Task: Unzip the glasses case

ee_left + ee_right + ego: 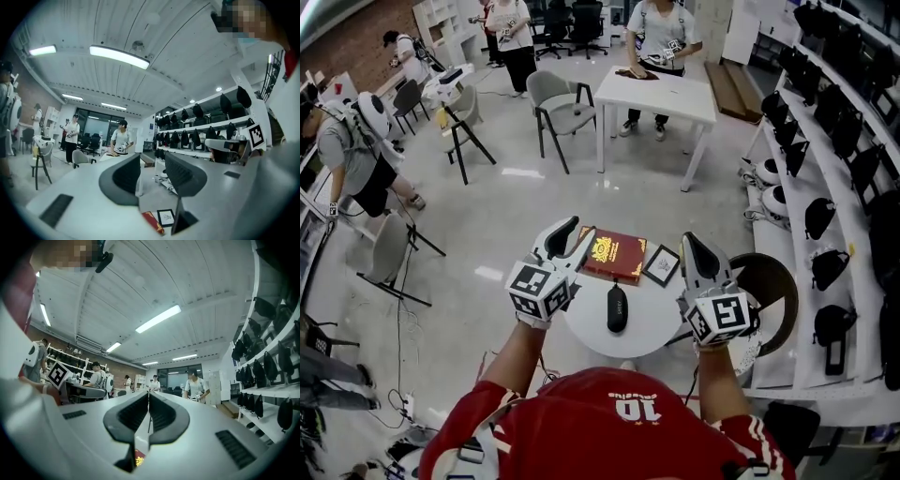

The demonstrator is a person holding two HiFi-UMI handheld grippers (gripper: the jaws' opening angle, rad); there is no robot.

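The black glasses case (618, 307) lies zipped on a small round white table (581, 330) just in front of me. Both grippers hang in the air above the table, pointing away from me, and neither touches the case. My left gripper (565, 234) is left of the case; in the left gripper view (152, 159) its jaws stand apart with nothing between them. My right gripper (692, 246) is right of the case; in the right gripper view (148, 397) its tips meet with nothing held. Neither gripper view shows the case.
A red book (613, 256) and a small framed picture (662, 265) lie at the table's far side. A brown round stool (773, 291) stands to the right, beside shelves of black bags (825, 216). Further off stand a white table (656, 89), chairs and several people.
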